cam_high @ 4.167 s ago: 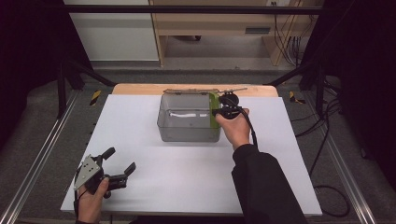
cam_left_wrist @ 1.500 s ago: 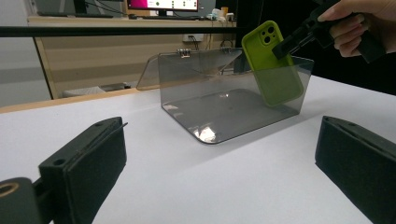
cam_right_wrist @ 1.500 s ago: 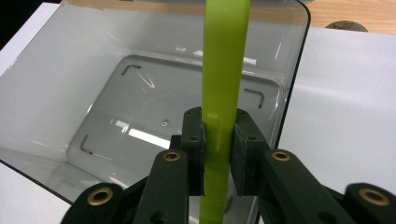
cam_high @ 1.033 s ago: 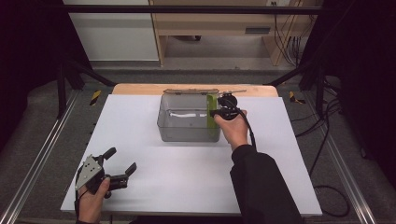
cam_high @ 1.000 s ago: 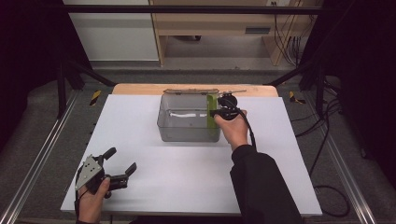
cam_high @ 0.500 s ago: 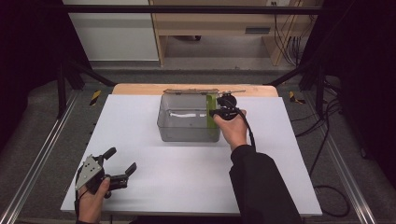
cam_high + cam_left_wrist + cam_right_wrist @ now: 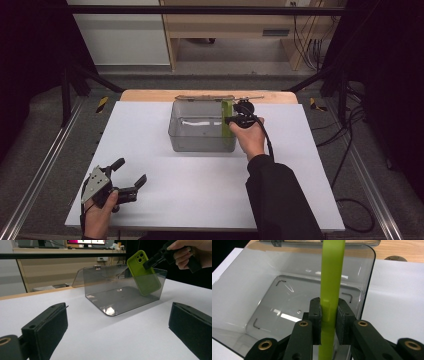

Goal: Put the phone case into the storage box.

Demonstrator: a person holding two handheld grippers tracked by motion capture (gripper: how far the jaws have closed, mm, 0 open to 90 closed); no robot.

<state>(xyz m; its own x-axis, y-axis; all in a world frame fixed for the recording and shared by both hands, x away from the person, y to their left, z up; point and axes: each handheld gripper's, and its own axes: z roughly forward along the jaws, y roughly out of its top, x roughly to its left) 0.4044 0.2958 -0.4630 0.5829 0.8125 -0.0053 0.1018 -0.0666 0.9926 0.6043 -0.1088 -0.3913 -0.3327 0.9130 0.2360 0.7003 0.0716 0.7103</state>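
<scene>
A lime-green phone case (image 7: 226, 118) (image 7: 143, 272) (image 7: 331, 290) stands on edge, half inside a clear smoky plastic box (image 7: 183, 140) (image 7: 100, 285) (image 7: 249, 290) at the table's far middle. My right gripper (image 7: 231, 120) (image 7: 329, 315) is shut on the case's edge at the box's right end, jaws pressed to both faces. The case's lower part is seen through the box wall and leans against it. My left gripper (image 7: 131, 176) (image 7: 117, 335) stands open near the front left corner of the white table (image 7: 300, 150), pointing toward the box with nothing between its jaws.
The box's hinged lid (image 7: 205, 98) (image 7: 81, 277) lies open behind it, over the wooden strip (image 7: 145, 95) at the table's far edge. A black cable (image 7: 270, 142) trails from my right gripper. Metal rails (image 7: 45, 165) run along both sides of the table.
Over the last second my right gripper and the green case have barely shifted, perhaps slightly left at the box's right end. The left gripper has stayed still.
</scene>
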